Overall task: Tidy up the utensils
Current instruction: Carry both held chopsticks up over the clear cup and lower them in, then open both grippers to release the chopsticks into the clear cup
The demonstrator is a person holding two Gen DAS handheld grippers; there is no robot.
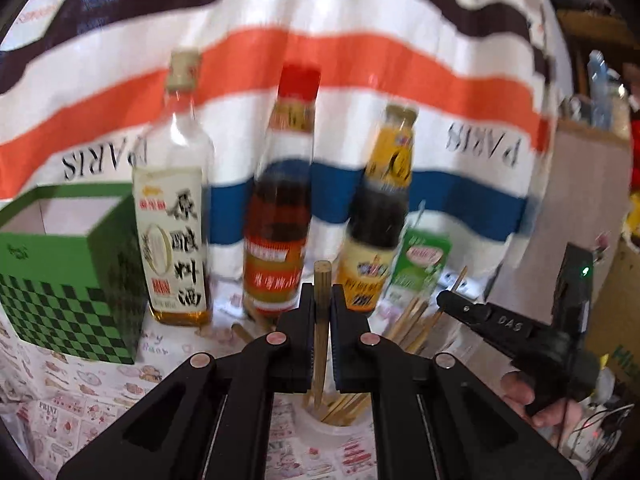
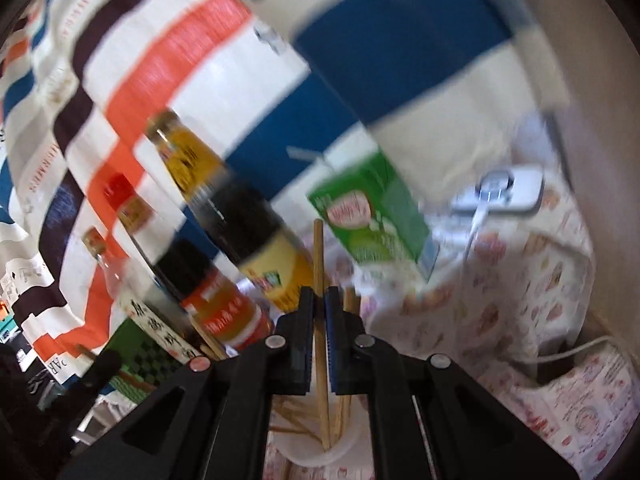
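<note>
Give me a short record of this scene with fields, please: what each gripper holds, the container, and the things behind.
left gripper: shut on a chopstick
right gripper: shut on one chopstick
container: white cup below the grippers, with more chopsticks inside
behind: three sauce bottles in a row, green carton, green checkered box
surface: printed tablecloth
backdrop: striped cloth

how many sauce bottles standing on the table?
3, in a row: clear glass bottle with white label beside the green box, red-capped amber bottle in the middle, yellow-necked dark bottle by the carton. None visibly hidden.
</note>
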